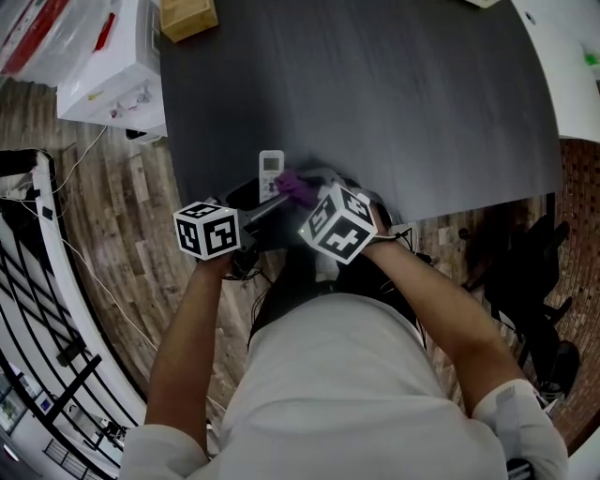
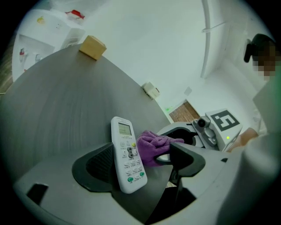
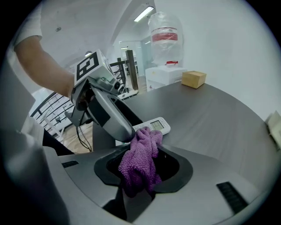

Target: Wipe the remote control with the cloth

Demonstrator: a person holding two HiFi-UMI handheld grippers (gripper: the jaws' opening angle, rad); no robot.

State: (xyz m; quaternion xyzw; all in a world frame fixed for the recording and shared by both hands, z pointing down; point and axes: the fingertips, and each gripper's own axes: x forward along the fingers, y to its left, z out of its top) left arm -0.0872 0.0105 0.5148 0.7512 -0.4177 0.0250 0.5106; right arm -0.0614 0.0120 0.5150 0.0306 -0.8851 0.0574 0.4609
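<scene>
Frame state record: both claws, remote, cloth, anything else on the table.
left claw: open, jaws either side of the remote
right claw: shut on cloth
remote: face up on the table, near its front edge
cloth: purple, bunched, at the remote's side
other: cardboard box at far table corner

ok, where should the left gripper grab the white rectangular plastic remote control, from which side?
Likely the button half of the white remote control, pinched across its long edges, coming from its bottom end. It lies flat, face up on the dark grey table, narrow, between the jaws of the open left gripper; that leaves the display end for the purple cloth in the right gripper.
</scene>
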